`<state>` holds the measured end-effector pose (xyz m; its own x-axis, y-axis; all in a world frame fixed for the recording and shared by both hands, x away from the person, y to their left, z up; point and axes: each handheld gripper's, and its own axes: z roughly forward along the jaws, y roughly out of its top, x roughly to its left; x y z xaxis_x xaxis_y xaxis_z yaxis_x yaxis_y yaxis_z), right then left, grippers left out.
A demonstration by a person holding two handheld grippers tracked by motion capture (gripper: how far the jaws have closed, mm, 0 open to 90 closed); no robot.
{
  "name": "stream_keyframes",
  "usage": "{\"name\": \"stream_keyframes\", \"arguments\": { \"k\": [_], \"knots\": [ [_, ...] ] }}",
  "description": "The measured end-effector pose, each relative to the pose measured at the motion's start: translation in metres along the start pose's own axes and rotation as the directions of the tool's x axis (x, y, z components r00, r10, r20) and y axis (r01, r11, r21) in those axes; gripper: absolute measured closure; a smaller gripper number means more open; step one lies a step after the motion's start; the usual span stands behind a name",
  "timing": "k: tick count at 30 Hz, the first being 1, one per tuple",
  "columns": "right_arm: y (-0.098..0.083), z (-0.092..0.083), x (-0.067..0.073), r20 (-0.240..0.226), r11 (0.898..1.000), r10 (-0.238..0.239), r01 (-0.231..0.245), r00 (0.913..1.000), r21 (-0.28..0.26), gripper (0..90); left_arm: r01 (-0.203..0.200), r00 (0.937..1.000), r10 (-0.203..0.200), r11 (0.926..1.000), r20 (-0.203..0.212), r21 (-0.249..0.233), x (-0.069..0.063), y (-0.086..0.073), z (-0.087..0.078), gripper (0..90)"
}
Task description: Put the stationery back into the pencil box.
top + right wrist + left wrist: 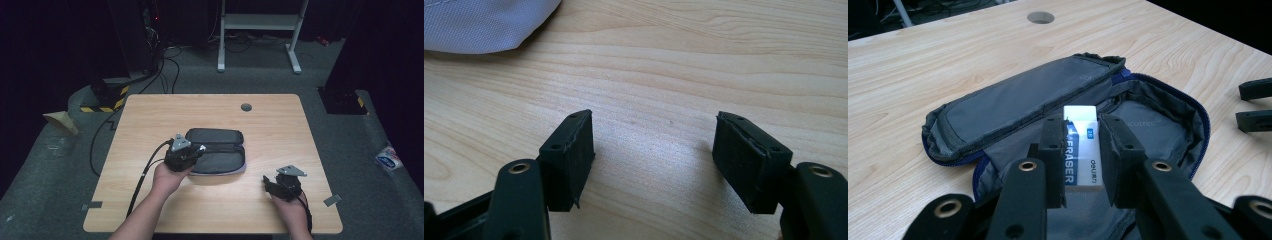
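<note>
The pale wooden counter (280, 120) lies bare along its far and right edges, leaving wide room around the open dark grey fabric pencil case (216, 150) at its middle; a round grommet hole (246, 107) sits near the far edge; the white rectangular eraser in a blue-and-white sleeve (1082, 150) stands upright between the left gripper (1082, 162) fingers, clamped by both pads, just above the case's grey lining; the left hand (167, 177) reaches forward from the near edge to the case's left end; the right gripper (654, 160) rests near the counter's near-right edge, well apart from the case, its fingers spread with nothing between them.
</note>
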<state>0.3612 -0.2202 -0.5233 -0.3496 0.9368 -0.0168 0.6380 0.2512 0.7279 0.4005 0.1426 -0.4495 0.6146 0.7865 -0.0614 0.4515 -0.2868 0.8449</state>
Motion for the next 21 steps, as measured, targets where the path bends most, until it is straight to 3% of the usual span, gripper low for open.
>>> {"name": "stream_keyframes", "arguments": {
  "k": [3,9,21],
  "knots": [
    [0.000,0.000,0.000,0.000,1.000,0.000,0.000,1.0000,0.000,32.6,0.001,1.0000,-0.001,0.9999,-0.007,0.012,-0.001,-0.001,0.003,73.1],
    [0.000,0.000,0.000,0.000,1.000,0.000,0.000,1.0000,0.000,32.7,-0.034,0.9986,0.036,0.9979,-0.038,0.055,-0.003,-0.006,0.013,73.2],
    [0.000,0.000,0.000,0.000,1.000,0.000,0.000,1.0000,0.000,32.7,-0.061,0.9963,0.068,0.9906,-0.052,0.123,-0.005,-0.016,0.026,73.0]
  ]
}}
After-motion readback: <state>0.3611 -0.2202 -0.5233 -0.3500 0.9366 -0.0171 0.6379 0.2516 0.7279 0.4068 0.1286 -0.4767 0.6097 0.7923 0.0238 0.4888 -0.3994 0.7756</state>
